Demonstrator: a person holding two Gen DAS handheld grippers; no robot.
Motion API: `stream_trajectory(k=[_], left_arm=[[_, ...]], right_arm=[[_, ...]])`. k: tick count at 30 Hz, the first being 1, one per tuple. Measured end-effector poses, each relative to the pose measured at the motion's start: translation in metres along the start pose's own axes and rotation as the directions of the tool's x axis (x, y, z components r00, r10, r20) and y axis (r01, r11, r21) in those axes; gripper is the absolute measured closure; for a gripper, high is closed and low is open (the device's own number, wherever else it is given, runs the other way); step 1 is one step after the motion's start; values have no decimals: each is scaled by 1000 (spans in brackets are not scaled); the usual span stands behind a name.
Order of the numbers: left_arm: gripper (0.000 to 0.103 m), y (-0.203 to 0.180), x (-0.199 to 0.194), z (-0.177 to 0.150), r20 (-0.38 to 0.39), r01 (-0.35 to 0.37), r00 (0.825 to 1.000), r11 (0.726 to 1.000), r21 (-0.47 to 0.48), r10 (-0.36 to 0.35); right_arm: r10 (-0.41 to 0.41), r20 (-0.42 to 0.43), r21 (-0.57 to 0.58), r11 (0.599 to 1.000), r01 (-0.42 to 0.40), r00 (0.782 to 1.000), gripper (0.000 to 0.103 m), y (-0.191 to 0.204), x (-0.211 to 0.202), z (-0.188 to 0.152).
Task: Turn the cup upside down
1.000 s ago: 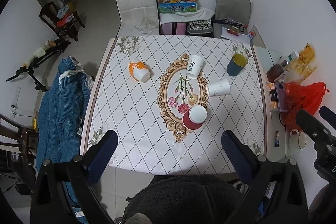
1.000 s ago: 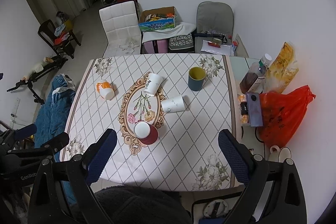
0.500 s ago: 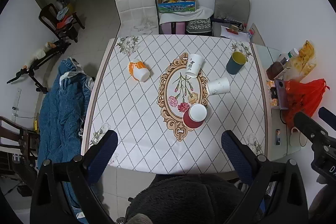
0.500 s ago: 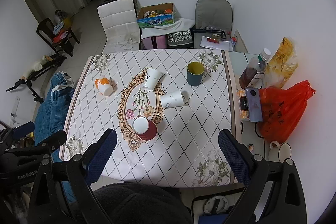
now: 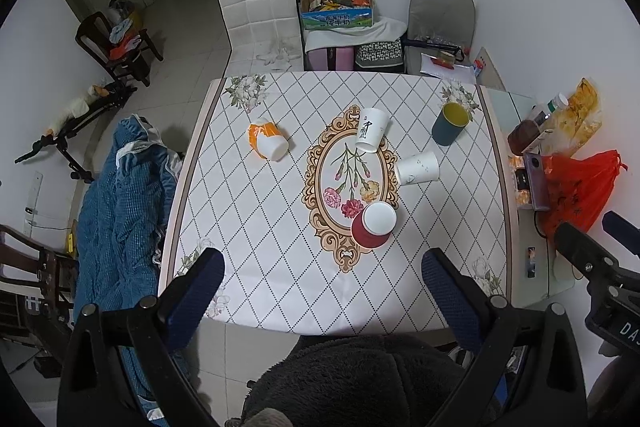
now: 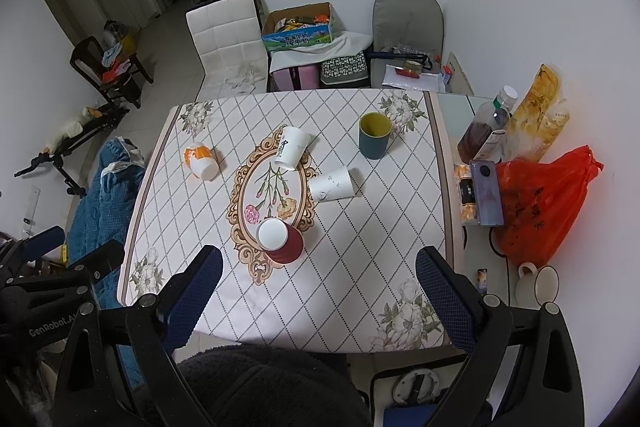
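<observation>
Several cups are on the patterned table. A dark blue mug with a yellow inside stands upright at the far right. A red cup stands upside down. An orange-and-white cup, a white cup with black writing and a plain white cup look tipped over. My left gripper and right gripper are open, empty, and high above the table's near edge.
A side surface at the right holds a red plastic bag, a bottle, a phone and snack bags. A blue quilt lies left of the table. A white chair and boxes stand beyond the far edge.
Both grippers have drawn back and up a little, so the table looks slightly smaller and farther. The cups have not moved.
</observation>
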State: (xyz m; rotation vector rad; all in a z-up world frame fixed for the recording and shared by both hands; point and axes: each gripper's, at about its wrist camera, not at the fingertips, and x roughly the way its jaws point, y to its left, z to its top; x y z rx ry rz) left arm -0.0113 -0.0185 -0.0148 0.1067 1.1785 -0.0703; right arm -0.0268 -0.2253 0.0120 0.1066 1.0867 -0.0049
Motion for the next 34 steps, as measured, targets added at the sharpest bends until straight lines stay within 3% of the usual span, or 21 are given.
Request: stream_trajectory(k=[34], left_arm=[[2,1,-7,2,18,2,1000,1000,12,-2]], right_arm=[[10,-5,20,1000,-9,1000,4,7,-3,-3]])
